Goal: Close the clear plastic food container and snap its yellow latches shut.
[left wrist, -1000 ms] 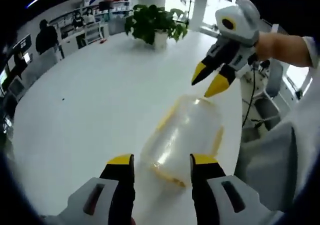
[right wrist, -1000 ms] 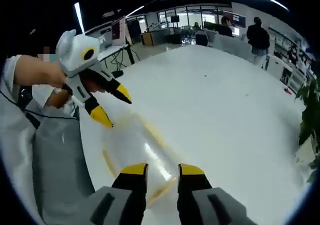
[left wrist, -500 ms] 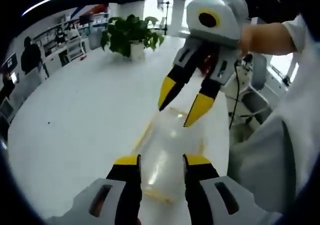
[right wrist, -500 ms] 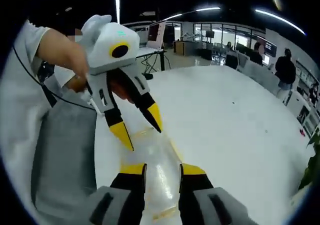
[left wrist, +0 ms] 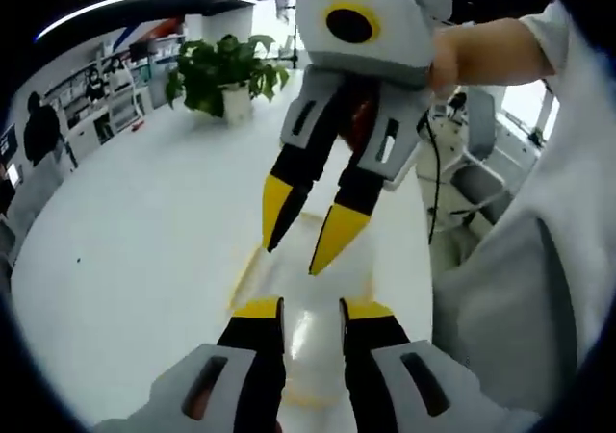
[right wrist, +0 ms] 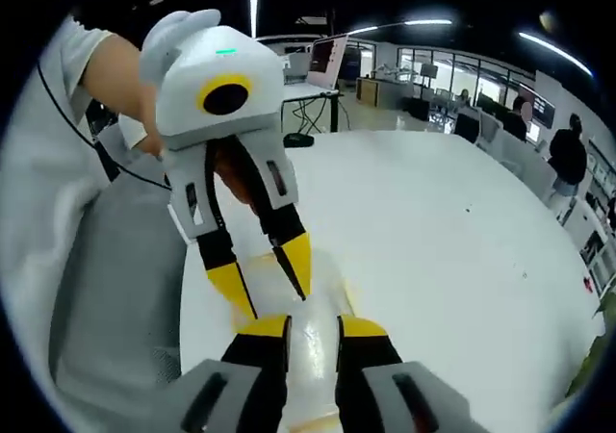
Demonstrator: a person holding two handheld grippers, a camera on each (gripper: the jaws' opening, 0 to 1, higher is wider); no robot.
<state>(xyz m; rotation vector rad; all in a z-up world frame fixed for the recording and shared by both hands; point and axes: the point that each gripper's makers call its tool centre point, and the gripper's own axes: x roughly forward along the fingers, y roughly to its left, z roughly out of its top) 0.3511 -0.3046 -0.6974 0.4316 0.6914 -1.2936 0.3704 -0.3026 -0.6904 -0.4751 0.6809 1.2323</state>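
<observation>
Container: I've got the clear plastic food container [left wrist: 313, 332] lying on the white tabletop [left wrist: 144, 231], near the edge by my body, its far end running between the two sets of jaws.

Left hand-held gripper: my left hand-held gripper [left wrist: 310, 310] has its jaws a narrow gap apart, straddling the near end of the container; I can't tell whether the pads actually press its walls. From the other side it [right wrist: 271, 279] comes in from the left, tips down over the lid.

Right hand-held gripper: my right hand-held gripper [right wrist: 313, 325] also sits with jaws slightly parted around the container's near end, contact unclear. In the left gripper view it [left wrist: 303, 236] hangs tips-down just above the lid.

Latches: a yellow latch edge [left wrist: 248, 269] shows along the container's side; I can't read whether any latch is snapped.

Risk, slide: the tabletop looks slick and the container light, so I judge an off-centre push shoves it sideways instead of clicking a latch.

Risk, collision: both sets of tips crowd the same small lid, so they may knock each other.

Risk, edge: the container lies close to the tabletop's edge; a hard nudge my way could tip it off.

Risk, squeeze: thin clear walls may flex, popping the lid askew.
</observation>
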